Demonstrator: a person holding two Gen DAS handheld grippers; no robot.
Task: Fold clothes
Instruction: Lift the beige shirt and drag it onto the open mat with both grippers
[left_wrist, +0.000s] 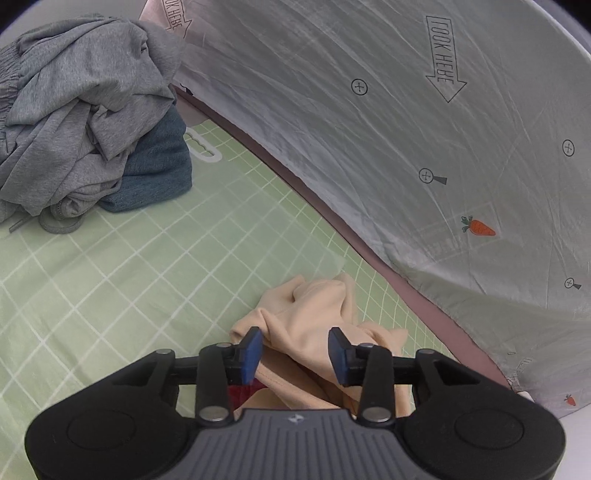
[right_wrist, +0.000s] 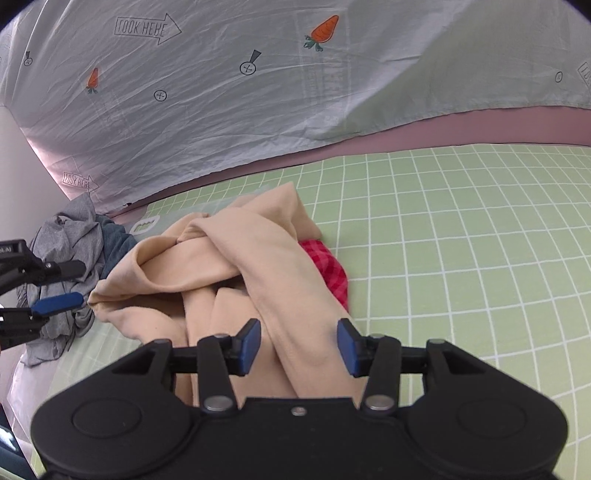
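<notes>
Toward the left end of the green white-gridded bed sheet (right_wrist: 461, 229), against its back edge, we note a crumpled heap of grey and blue-teal clothes (left_wrist: 85, 122). Mid-sheet, the rumpled peach knit garment (right_wrist: 229, 258) lies bunched over a red checked cloth (right_wrist: 328, 269). Left gripper (left_wrist: 295, 354) and right gripper (right_wrist: 299, 347) both hover over it, jaws apart and empty; we judge it awaits grasping and spreading flat.

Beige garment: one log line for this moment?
beige garment: crumpled on bed, unfolded | left gripper: open above it | right gripper: open above it | red cloth: underneath
</notes>
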